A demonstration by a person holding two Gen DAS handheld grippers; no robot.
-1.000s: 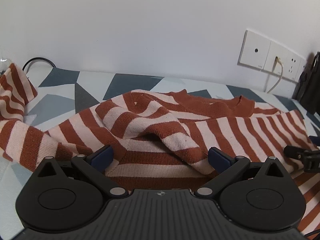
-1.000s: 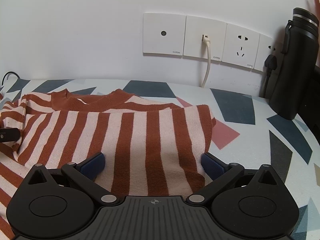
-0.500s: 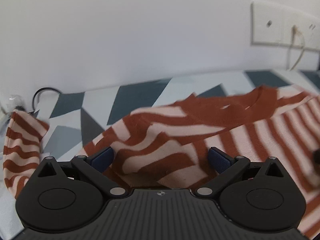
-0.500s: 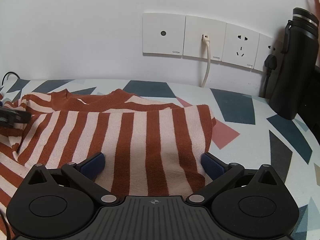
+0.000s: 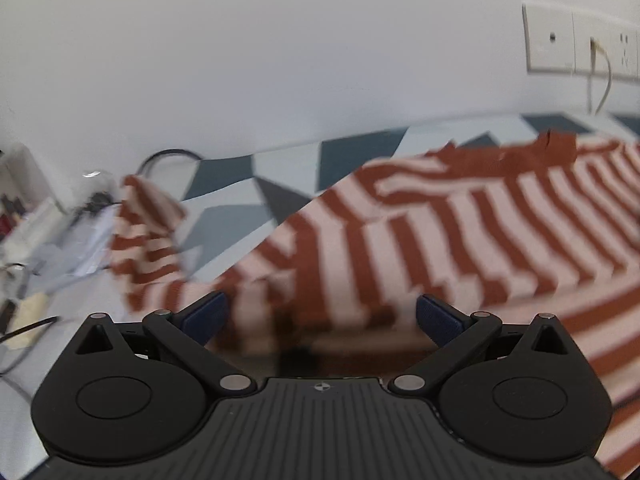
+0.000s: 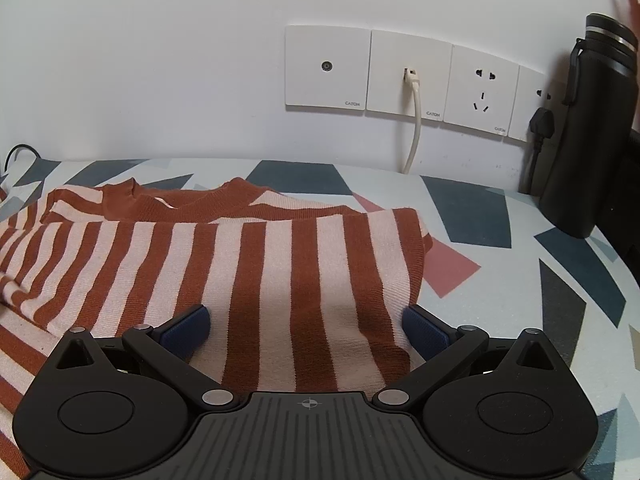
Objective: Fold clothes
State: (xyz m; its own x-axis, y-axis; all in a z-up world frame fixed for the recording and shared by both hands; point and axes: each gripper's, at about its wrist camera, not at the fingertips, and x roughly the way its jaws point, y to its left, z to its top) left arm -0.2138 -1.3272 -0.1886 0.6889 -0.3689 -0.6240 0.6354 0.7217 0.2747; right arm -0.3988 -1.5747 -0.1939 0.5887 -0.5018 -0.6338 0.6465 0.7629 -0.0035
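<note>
Sweater (image 5: 460,232) has slid rightward past the wide-open, empty left gripper (image 5: 320,316); right gripper (image 6: 306,326) stays spread, unmoved.

A black flask (image 6: 588,132) stands beside 4 wall sockets (image 6: 404,76); blurred clutter (image 5: 44,236), perhaps cables.

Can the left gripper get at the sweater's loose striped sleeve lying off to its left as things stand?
Probably yes. The left gripper is open and holds nothing, and the sleeve lies ahead to its left with nothing between them, though clutter sits right beside it. The view is blurred.
</note>
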